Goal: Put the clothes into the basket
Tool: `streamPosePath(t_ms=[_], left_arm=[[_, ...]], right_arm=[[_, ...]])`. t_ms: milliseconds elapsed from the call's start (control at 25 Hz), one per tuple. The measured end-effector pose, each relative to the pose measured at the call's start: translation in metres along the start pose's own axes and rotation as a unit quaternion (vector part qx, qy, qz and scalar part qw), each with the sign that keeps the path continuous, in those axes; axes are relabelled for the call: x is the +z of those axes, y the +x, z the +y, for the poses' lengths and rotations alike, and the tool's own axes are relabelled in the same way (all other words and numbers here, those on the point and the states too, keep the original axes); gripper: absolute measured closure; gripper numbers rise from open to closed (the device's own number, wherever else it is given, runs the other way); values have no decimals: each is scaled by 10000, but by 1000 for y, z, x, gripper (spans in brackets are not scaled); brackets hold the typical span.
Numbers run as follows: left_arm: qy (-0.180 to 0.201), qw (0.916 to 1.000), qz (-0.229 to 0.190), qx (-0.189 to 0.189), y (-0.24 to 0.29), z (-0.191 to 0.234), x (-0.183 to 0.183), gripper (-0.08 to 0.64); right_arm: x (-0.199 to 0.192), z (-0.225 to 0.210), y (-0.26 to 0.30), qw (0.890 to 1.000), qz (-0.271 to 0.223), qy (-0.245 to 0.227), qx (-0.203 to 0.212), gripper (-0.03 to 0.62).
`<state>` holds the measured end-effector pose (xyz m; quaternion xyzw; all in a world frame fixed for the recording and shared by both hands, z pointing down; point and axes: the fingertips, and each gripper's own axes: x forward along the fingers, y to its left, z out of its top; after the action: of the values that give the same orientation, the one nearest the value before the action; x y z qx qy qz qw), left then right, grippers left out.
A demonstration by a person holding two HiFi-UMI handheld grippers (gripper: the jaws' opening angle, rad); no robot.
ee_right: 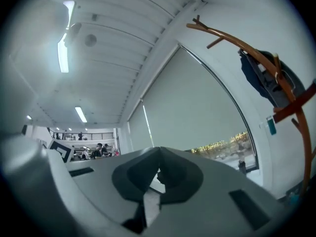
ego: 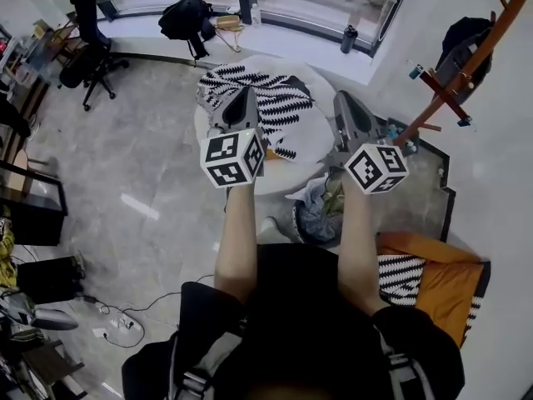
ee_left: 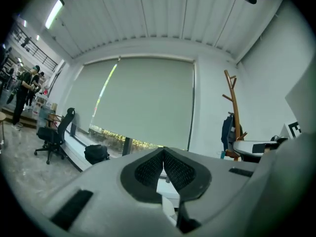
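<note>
- The round white table [ego: 318, 133] is carrying a black-and-white zebra-striped garment [ego: 260, 97], which is lying crumpled from its far edge toward its middle, apparently waiting to be collected.
- The orange fabric basket [ego: 450, 283] is sitting on the floor well apart from the table, at the person's right, with another striped cloth [ego: 403, 277] lying inside it.
- The left gripper [ego: 247, 92] is hovering above the table's near edge, jaws pressed together on nothing.
- The right gripper [ego: 341, 98] is hovering above the table's right edge, likewise closed and empty, probably between picks.
</note>
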<state>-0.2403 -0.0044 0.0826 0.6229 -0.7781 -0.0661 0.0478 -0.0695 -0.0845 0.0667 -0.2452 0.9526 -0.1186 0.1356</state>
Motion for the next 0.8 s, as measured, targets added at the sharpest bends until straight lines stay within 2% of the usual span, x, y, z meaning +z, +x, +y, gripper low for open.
streamPosePath(t_ms=[160,320,520,800], left_arm=[[58,9991,-295,-291,9,-17,28,551],[90,9979,-320,-547,24,-38,31,551],[117,9963,-303,-792,37,-56,32,551],[101,9949,-274,-961,51,-65,29,551]], right_arm=[[31,8,0,9989,-147,-443,20,581],[39,-2,-3,9973,-104,-709,-171,581],[42,-17,-6,9955,-40,-845,-417,581],[44,-28,-5,9943,-46,-910,-548,581]])
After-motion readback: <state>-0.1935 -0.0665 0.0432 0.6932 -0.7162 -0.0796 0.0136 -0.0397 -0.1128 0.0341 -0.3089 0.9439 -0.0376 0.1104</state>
